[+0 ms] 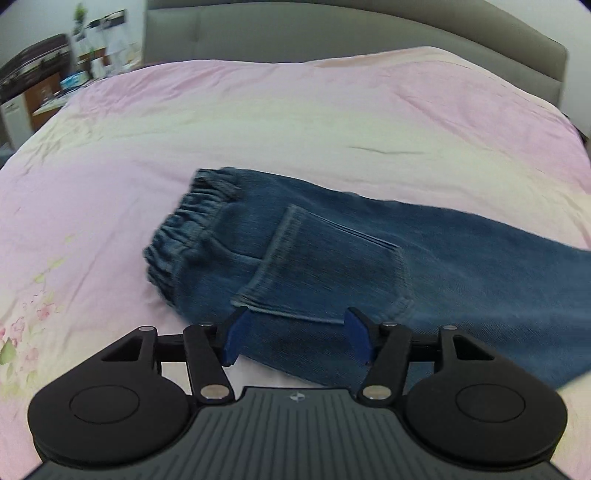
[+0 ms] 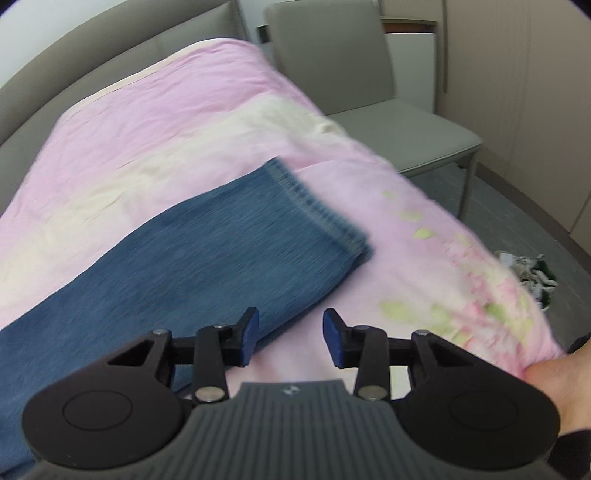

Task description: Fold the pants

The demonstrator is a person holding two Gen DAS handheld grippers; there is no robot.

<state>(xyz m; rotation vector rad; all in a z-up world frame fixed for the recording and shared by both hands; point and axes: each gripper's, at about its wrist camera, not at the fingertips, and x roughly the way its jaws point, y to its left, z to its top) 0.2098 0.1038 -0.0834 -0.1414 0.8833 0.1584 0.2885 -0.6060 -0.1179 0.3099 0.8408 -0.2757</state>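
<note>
A bed with a pink, flower-printed cover fills both views, backed by a grey padded headboard. In the right wrist view a grey chair stands beside the bed, and some crumpled things lie on the floor past the bed's edge; what they are is unclear. In the left wrist view, shelves and furniture stand at the far left of the room.

The blue denim pants lie flat on the bed cover, folded lengthwise so one leg lies over the other. The elastic waistband is at the left in the left wrist view, with a back pocket facing up just beyond it. The legs run off to the right, and in the right wrist view the stitched leg hem ends well short of the bed's edge.

The left hand-held gripper hovers over the seat of the pants near the pocket, its blue pads spread wide with nothing pinched between them. The right hand-held gripper sits at the near edge of the leg, its jaws partly apart and empty; its left pad is over denim, its right pad over bare cover. Whether either pad touches the fabric cannot be told. Part of a hand shows at the right edge of that view.
</note>
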